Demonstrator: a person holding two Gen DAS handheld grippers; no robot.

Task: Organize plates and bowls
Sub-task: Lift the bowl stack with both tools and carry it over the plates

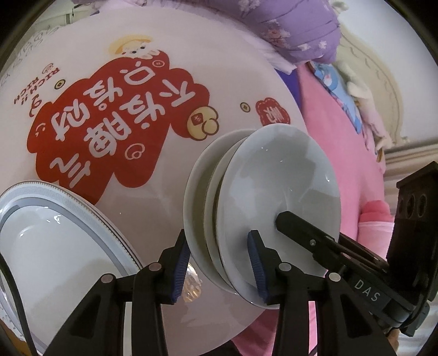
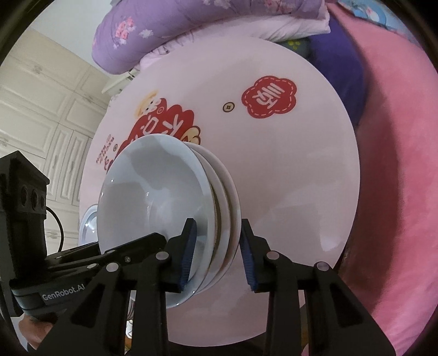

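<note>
A stack of small white plates point(image 1: 276, 191) sits on a round table point(image 1: 169, 41) w/ a big red sticker point(image 1: 120, 120) on it. The sticker has white letters & a little cartoon kid on top. The stack has about 3 plates, one on top of the other. It is near the table's edge, close to both grippers.

The left gripper point(image 1: 219, 263) reaches over one side of the stack. Its two blue pads are apart, one on each side of the plate rims. One pad point(image 1: 258, 265) lies on the top plate. The other pad point(image 1: 180, 263) is off to the side w/ a gap, not touching the stack. So the jaws are spread round the rims, not pinching.

The right gripper point(image 2: 219, 254) comes at the stack point(image 2: 164, 202) from the other side. Its jaws are spread round the rims too. One pad point(image 2: 189, 254) lies on the top plate. The other pad point(image 2: 247, 260) stands a bit away from the bottom plate.

A bigger plate w/ a grey pattern round its rim point(image 1: 54, 232) lies on the table too, beside the stack. Pink bedding point(image 2: 397, 164) & a purple flower blanket point(image 2: 169, 24) are past the table
</note>
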